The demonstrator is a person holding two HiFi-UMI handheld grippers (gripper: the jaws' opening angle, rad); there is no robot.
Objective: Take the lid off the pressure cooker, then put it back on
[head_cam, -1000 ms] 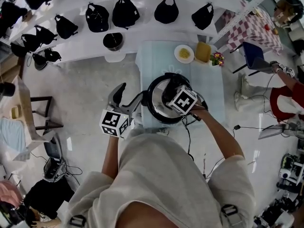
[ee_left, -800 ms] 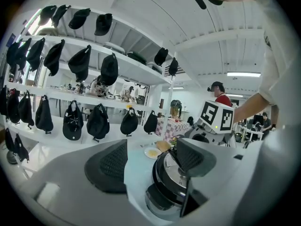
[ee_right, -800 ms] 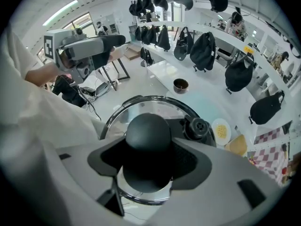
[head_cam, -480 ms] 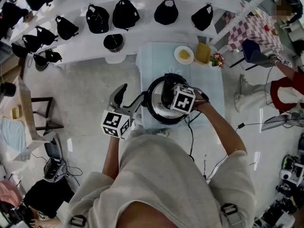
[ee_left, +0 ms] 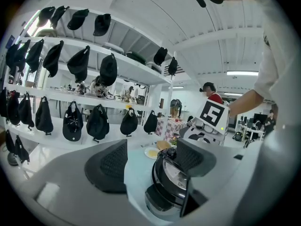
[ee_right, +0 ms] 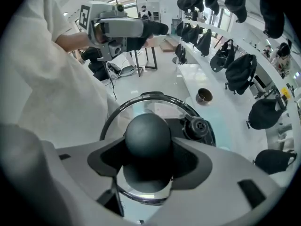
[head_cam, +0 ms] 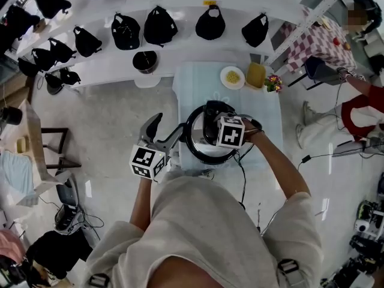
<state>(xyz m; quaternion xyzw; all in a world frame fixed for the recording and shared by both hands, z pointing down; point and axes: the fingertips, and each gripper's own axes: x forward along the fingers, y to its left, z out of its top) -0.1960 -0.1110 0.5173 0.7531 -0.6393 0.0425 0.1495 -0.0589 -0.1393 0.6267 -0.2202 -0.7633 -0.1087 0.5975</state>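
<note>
Pressure cooker (head_cam: 193,139) stands near the front middle of a pale blue tabletop (head_cam: 264,110), lid (ee_right: 141,105) seated on the pot. The lid is glass within a chrome ring and carries a round black knob (ee_right: 146,134) at its centre, with a small black valve (ee_right: 196,126) just beside it. The right gripper (head_cam: 211,126) points steeply down over the cooker, its jaws clamped on the knob from both sides, as the right gripper view confirms. The left gripper (head_cam: 167,125) is held roughly level off the tabletop's left edge, just beside the cooker and apart from it; its jaws stand apart with nothing between the pads, and the cooker shows beyond them in the left gripper view. Each gripper's cube bears black-and-white square markers; these are coded patterns, not readable text. At the far end of the tabletop sit a white plate (head_cam: 231,77) of yellow food, a yellow container (head_cam: 255,74) and a small bunch of flowers (head_cam: 275,83). A black cable (head_cam: 240,167) trails off the near edge. White shelves behind hold black caps (head_cam: 159,26) and a metal bowl (head_cam: 144,60).
</note>
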